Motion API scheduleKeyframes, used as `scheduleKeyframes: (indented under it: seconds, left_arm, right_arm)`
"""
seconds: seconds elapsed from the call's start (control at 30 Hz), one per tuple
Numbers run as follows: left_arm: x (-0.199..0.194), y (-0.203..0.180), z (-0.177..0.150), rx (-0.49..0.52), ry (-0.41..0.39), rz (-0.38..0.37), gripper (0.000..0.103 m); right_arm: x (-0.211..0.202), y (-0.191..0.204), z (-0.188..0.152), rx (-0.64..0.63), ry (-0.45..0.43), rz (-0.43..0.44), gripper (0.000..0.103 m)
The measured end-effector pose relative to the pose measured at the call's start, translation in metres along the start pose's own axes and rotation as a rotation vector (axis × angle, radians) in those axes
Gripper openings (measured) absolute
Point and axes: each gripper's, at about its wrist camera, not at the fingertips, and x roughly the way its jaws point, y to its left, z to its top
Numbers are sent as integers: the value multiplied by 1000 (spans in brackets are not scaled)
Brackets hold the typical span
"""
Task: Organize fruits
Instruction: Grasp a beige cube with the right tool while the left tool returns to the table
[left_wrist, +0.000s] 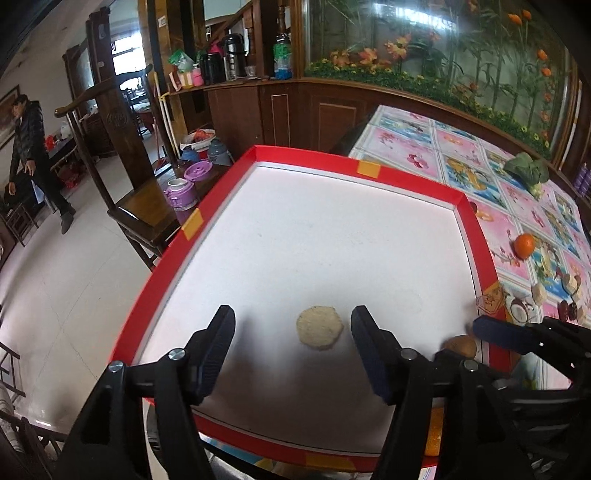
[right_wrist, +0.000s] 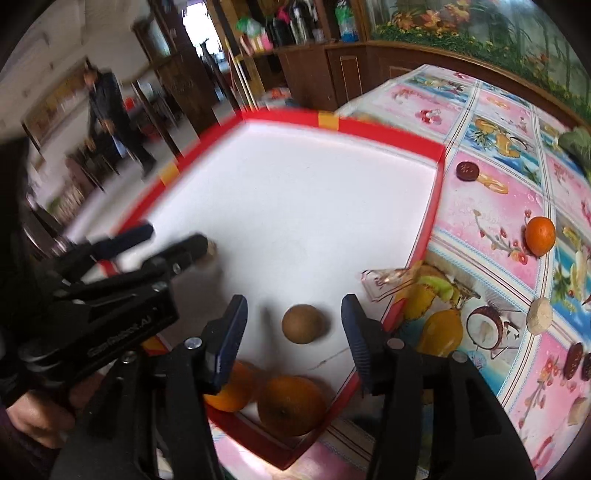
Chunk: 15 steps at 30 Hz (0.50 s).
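My right gripper (right_wrist: 293, 325) hangs spread around the small round brown fruit (right_wrist: 303, 324) near the near right corner of the red-rimmed white tray (right_wrist: 437, 177). My left gripper (left_wrist: 291, 328) is spread around a pale round biscuit (left_wrist: 319, 327). I'd lift straight up, well clear of the fruit.

Only legible-ish text: pale embossed lettering on the black body of the left gripper (right_wrist: 173, 242), at approx 8 o'clock in the right wrist view. Reads roughly "GenRobot.AI", but blurred, so not certain. Printed marks on a clear wrapper (right_wrist: 388, 282) lying over the red tray rim (right_wrist: 430, 225), approx 3 o'clock from centre: too smeared to read. Carved round emblem on a dark wooden chair back (left_wrist: 117, 119), approx 10 o'clock in the left wrist view: can't make out.
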Motion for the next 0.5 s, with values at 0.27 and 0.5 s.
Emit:
scheduleKeyframes:
  seconds: [0.27,0.5]
  left_arm:
    - [-13,-10,5,5,-24,-14,68]
    - [-37,-52,3,104,-72,-72,72]
  right_arm:
    - [-64,-54,-3,96,-178,-10,59]
    - [-120,-136,-37,246,-243,-112,59]
